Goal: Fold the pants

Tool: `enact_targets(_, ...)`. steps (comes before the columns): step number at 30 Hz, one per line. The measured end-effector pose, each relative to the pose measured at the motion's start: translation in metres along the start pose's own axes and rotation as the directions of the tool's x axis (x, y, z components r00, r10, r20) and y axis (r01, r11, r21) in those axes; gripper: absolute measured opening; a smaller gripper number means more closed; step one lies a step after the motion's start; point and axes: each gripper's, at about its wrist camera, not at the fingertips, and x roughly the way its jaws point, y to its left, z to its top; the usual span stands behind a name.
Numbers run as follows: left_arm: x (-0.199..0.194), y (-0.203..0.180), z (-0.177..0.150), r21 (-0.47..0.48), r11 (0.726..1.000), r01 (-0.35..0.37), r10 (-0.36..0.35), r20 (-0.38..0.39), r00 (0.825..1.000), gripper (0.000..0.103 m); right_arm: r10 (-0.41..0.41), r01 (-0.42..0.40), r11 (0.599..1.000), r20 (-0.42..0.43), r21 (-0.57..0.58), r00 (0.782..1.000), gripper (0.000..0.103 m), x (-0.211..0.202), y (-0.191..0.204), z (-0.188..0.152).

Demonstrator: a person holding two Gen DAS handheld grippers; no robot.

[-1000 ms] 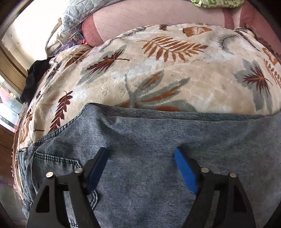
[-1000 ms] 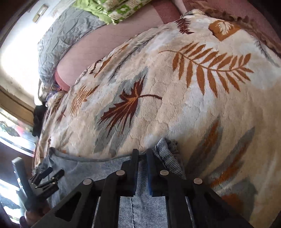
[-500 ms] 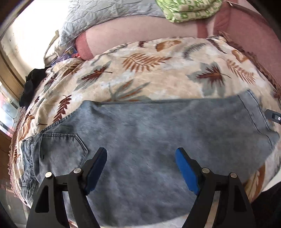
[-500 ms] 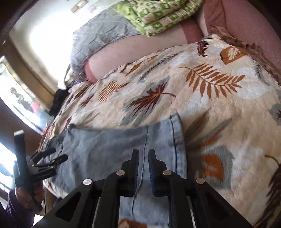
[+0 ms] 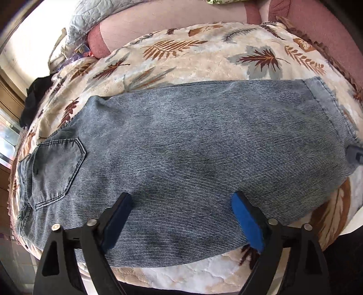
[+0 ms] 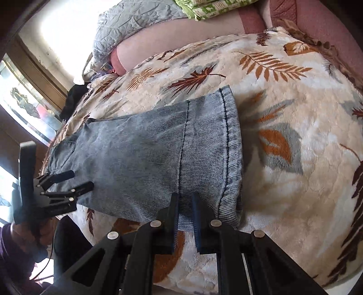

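Both wrist views down onto jeans (image 5: 192, 145)

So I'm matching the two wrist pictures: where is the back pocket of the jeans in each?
Left wrist: back pocket, left of centre, at the jeans' waist end.
Right wrist: back pocket, far left, small, above the left hand-held gripper.
Shared landmark: the hemmed leg cuff.

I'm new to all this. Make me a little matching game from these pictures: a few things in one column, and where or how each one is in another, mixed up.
Things:
1. jeans
2. left gripper
3. right gripper
4. green patterned cloth

States or places:
a. clamped on the denim near the hem
b. lying flat across the leaf-print blanket
c. jaws apart and opening, nothing pinched, above the denim
d. far end of the bed, beside the grey quilt

Pairs: 1-b, 2-c, 3-a, 4-d
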Motion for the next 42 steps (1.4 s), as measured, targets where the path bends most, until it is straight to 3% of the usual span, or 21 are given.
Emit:
enact_targets(2,0.004,0.003,-0.003,-0.026,0.999,-0.02,0.021,0.005,1.0,0.103,0.0,0.0,1.0,0.028,0.006,1.0,0.013,-0.004,0.002,0.005)
enact_targets(4,0.01,0.013,-0.004,-0.086,0.996,0.035,-0.037,-0.017,0.999,0.103,0.022,-0.023,1.0,0.069,0.005,0.997,0.013,-0.009,0.007,0.012)
enact_targets(6,0.009,0.015,-0.003,-0.075,0.996,0.039,-0.04,-0.017,0.999,0.103,0.058,-0.059,0.998,0.08,0.012,0.995,0.013,-0.007,0.014,0.019)
enact_targets(11,0.006,0.016,-0.01,-0.079,0.996,0.042,-0.041,0.016,0.999,0.103,0.061,-0.06,0.996,0.008,-0.069,0.998,0.014,0.028,0.055,0.03)
enact_targets(14,0.004,0.026,-0.004,-0.042,0.995,0.093,-0.095,-0.052,0.994,0.103,0.072,-0.08,0.988,-0.06,-0.129,0.996,0.014,0.05,0.077,0.027)
enact_targets(17,-0.013,0.052,-0.006,-0.083,0.997,-0.011,0.01,-0.005,1.0,0.103,0.026,-0.039,0.982,-0.072,-0.187,0.997,0.016,0.064,0.094,0.022)
enact_targets(20,-0.031,0.098,-0.019,-0.154,0.987,-0.039,0.044,0.032,0.999,0.103,0.077,-0.09,0.978,-0.077,-0.188,0.994,0.019,0.063,0.102,0.021)
enact_targets(23,-0.037,0.151,-0.038,-0.234,0.965,-0.12,0.129,0.021,0.991,0.103,0.185,-0.199,0.951,-0.08,-0.236,0.979,0.018,0.058,0.123,0.016)
enact_targets(26,-0.031,0.203,-0.058,-0.309,0.919,-0.245,0.25,-0.025,0.968,0.103,0.226,-0.233,0.924,-0.056,-0.303,0.972,0.018,0.057,0.146,0.011)
enact_targets(29,-0.022,0.245,-0.076,-0.402,0.869,-0.287,0.28,-0.078,0.957,0.103,0.242,-0.257,0.907,-0.086,-0.333,0.966,0.018,0.072,0.167,0.008)
enact_targets(32,-0.01,0.269,-0.089,-0.453,0.819,-0.352,0.331,-0.127,0.935,0.103,0.257,-0.281,0.891,-0.114,-0.357,0.96,0.018,0.086,0.185,0.004)
enact_targets(35,0.005,0.275,-0.094,-0.464,0.815,-0.348,0.313,-0.152,0.937,0.103,0.233,-0.264,0.892,-0.128,-0.367,0.964,0.019,0.1,0.194,0.001)
enact_targets(39,0.018,0.27,-0.092,-0.406,0.827,-0.39,0.366,-0.14,0.92,0.103,0.239,-0.273,0.883,-0.135,-0.381,0.962,0.022,0.1,0.195,-0.002)
enact_targets(42,0.024,0.279,-0.092,-0.405,0.84,-0.36,0.332,-0.14,0.933,0.103,0.241,-0.287,0.87,-0.161,-0.401,0.957,0.023,0.098,0.191,-0.005)
